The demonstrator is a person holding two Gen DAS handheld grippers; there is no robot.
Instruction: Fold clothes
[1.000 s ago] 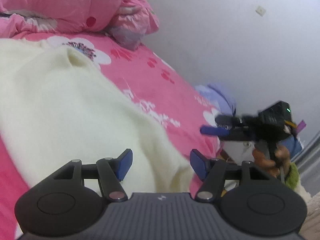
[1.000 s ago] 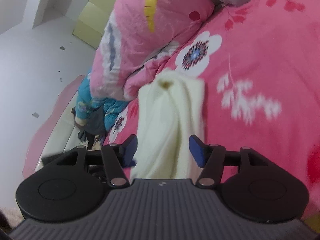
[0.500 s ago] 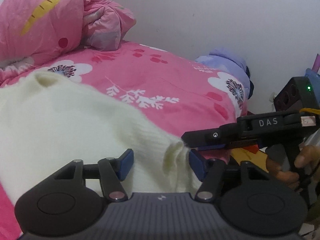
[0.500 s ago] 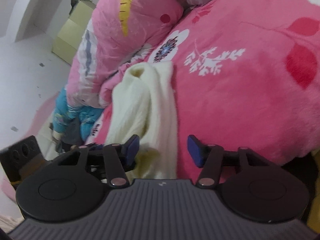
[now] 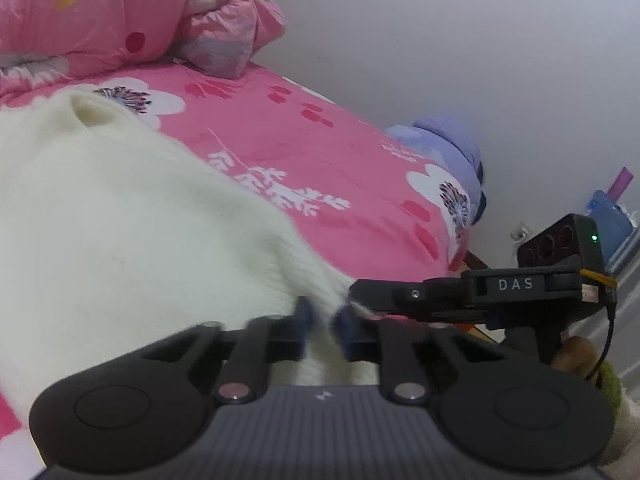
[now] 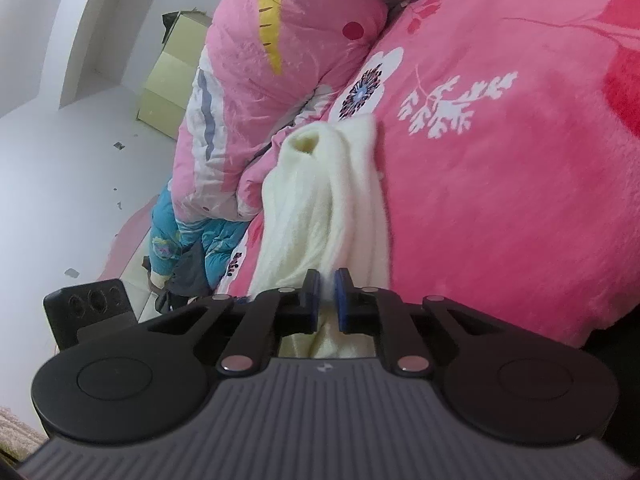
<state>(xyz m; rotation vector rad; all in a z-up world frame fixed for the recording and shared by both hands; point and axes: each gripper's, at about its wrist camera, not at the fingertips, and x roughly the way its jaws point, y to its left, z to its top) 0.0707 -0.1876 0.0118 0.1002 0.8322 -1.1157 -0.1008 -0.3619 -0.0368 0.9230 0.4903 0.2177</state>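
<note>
Where it lies on the pink bedspread [image 5: 352, 160], the cream sweater [image 5: 120, 232] shows a soft, fuzzy knit with fine ribbing along its near hem, and a round tube-like opening [image 6: 306, 142] stands up at its far end. The bedspread is plush fleece printed with white blossoms, white sprigs and red leaves. Behind it a puffy, crinkled pink quilt [image 6: 280, 40] with a carrot print is heaped, and a lilac bundle [image 5: 448, 140] sits at the bed's far corner against a plain white wall.

The left gripper [image 5: 320, 320] is closing, its blue pads [image 5: 305, 312] blurred and drawn nearly together with the sweater's ribbed hem bunched between them. The right gripper [image 6: 327, 294] pinches a fold of the same hem between its blue pads [image 6: 342, 292], which stand almost touching. In the left view the right gripper [image 5: 360, 294] comes in from the side, its tip at the hem just beside the left one.

A second ago both pairs of fingers were spread wide, with the knit lying loose between them; now both have clamped in on it, and the two grippers have come together at the near edge.
</note>
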